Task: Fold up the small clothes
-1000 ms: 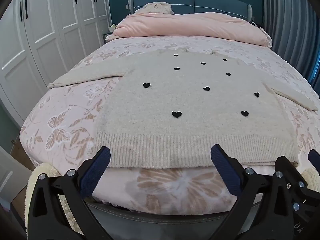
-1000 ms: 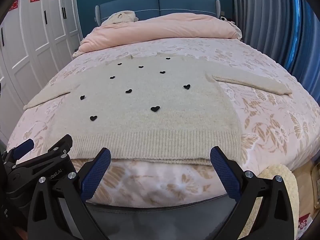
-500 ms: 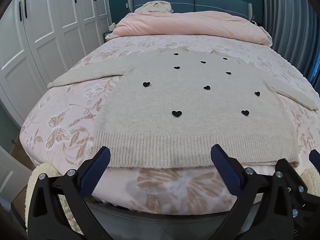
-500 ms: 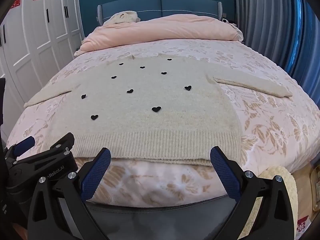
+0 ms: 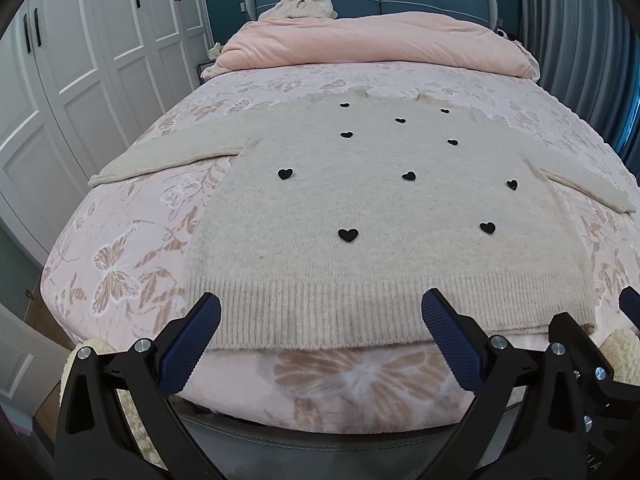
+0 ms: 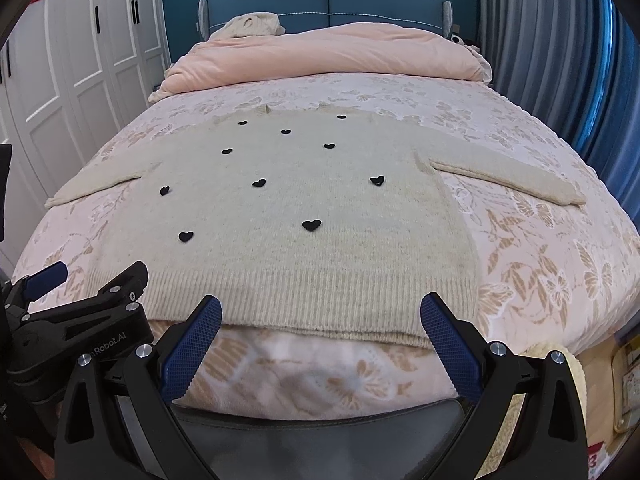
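We have the sweater spread flat on the bed, face up with its black hearts showing, hem along the foot edge and collar toward the headboard, one sleeve reaching to the left edge and the other sleeve toward the right edge. Our left tool and right tool both hover just short of the hem, side by side, each with its fingers spread wide and nothing between them. Nothing is folded yet, so we judge the step in hand to be the first grasp. To do it well we should bring each tool down on a sleeve cuff or a hem corner, pinch only the knit and not the bedspread beneath, then carry both sides inward evenly so the thick fabric lies smooth without bunching.
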`<state>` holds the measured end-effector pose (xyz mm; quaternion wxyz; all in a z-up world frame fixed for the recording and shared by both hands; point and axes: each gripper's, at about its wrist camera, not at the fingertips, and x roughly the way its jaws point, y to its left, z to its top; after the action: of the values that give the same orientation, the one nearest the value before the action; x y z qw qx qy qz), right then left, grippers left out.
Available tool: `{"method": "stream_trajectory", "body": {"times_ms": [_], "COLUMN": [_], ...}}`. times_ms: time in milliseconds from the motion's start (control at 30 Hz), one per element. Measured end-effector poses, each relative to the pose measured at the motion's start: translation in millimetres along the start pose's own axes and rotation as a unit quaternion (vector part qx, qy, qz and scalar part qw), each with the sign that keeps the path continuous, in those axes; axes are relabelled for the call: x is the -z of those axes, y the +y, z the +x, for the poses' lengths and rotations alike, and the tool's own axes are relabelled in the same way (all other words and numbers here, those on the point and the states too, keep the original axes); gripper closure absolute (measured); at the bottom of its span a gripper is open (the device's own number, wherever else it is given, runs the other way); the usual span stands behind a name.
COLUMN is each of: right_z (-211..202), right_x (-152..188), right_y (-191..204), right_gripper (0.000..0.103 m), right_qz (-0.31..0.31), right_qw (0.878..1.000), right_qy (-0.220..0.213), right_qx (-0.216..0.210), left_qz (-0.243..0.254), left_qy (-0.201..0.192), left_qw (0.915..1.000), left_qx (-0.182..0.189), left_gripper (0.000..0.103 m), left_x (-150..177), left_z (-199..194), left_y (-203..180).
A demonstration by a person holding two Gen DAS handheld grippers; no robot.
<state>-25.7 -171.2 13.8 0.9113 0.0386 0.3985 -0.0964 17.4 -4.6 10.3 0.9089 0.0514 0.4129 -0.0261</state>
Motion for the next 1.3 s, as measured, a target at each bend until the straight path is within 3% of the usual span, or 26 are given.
{"method": "stream_trajectory", "body": {"times_ms": [400, 1300], "right_z": [13.7, 17.8], "right_x": [-15.5, -15.4], "right_y": [3.8, 1.5], "right_gripper": [0.005, 0.005], "right_qz": [0.002, 0.010], "right_qw": [1.000, 1.000], "right_qy": [0.015, 0.019], "right_qx": [-0.004, 0.001], "left_qz": [0.002, -0.001], "left_qy": [0.009, 0.012], "left_qw": [0.9999, 0.9999], "left_qx": [-0.006, -0.006], "left_gripper": [0.005, 0.005], "left_x": [-12.7, -11.8], "left_z": [10.3, 15.9], "left_y": [0.8, 0.7]}}
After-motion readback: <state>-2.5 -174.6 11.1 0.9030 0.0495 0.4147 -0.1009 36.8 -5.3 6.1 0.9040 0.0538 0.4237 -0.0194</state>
